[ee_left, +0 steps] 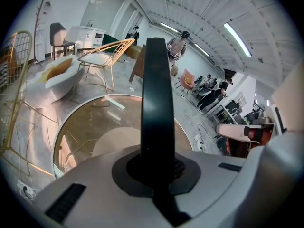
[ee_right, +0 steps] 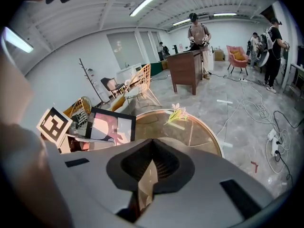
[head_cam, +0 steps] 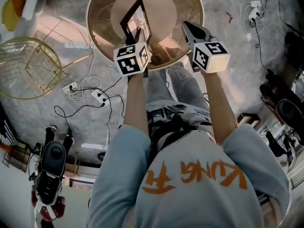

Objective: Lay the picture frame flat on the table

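The black picture frame (head_cam: pixel 135 18) stands tilted over the middle of the round glass table (head_cam: pixel 102 13). My left gripper (head_cam: pixel 140 33) is shut on the frame's near edge. In the left gripper view that edge shows as a dark upright band (ee_left: pixel 156 94) between the jaws. I cannot tell whether the frame's far edge touches the glass. My right gripper (head_cam: pixel 190 28) hovers to the right of the frame, over the table's near right part, shut with nothing in it. From the right gripper view the frame's picture side (ee_right: pixel 110 126) shows at the left.
A gold wire chair (head_cam: pixel 28 68) stands left of the table, with power strips and cables (head_cam: pixel 99 96) on the floor beside it. A flower sprig (ee_right: pixel 178 113) lies on the glass. A wooden desk (ee_right: pixel 185 70) and people are far behind.
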